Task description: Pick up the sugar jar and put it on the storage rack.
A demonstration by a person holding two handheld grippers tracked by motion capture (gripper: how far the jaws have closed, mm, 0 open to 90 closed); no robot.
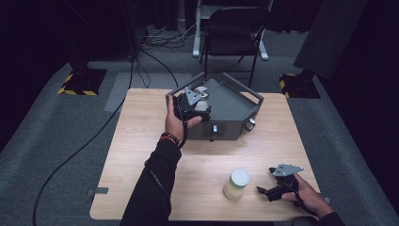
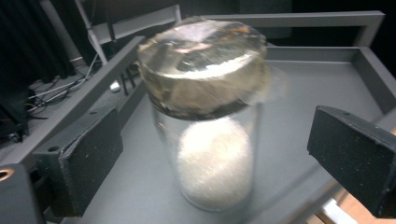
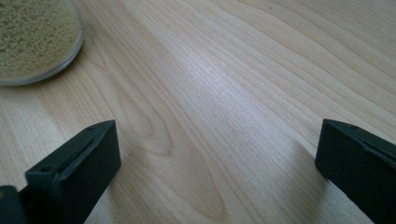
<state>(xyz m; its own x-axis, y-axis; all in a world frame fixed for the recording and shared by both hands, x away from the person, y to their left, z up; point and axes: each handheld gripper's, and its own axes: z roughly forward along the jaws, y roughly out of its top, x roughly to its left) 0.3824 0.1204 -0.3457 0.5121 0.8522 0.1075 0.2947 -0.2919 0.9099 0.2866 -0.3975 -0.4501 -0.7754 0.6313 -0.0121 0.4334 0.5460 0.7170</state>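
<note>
A glass jar (image 2: 205,121) of white grains, its lid blurred, stands upright in the grey tray (image 2: 322,84) between the spread left tongs (image 2: 219,158), which seem clear of its sides. The right tongs (image 3: 215,172), also spread, rest over the bench (image 3: 243,84) beside a second jar (image 1: 236,183) of yellowish grains.
</note>
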